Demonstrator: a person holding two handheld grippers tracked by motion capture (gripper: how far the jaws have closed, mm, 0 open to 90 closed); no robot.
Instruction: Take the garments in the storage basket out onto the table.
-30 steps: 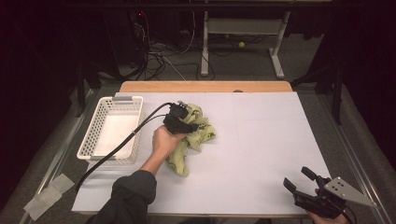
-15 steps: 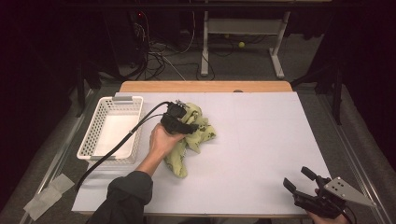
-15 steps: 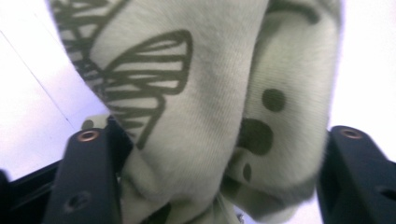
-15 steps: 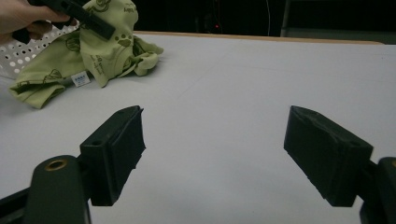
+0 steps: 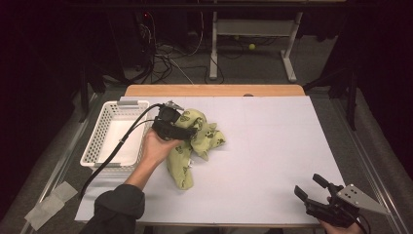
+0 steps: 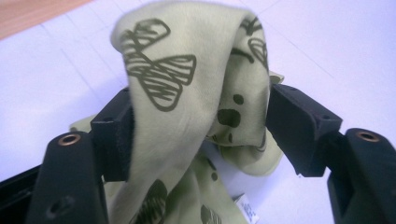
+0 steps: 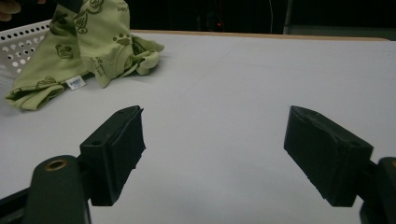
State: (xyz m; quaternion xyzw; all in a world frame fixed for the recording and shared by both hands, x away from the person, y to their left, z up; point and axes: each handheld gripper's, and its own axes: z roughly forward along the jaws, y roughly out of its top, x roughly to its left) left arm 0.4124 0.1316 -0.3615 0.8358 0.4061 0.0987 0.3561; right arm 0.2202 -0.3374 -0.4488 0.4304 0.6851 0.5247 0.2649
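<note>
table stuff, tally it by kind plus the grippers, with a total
green printed cloth: 1
white perforated basket: 1
grippers: 2, left gripper and right gripper
total: 4

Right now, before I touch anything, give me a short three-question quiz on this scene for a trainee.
1. True or false: the green cloth lies inside the white basket.
2. What is between the left gripper's jaws?
3. The right gripper's jaws are: A shut on the cloth, B open over bare table, C inside the basket.

Key: 1 false, it lies on the table beside the basket. 2 a fold of the green cloth; those jaws have just been opening. 3 B.
</note>
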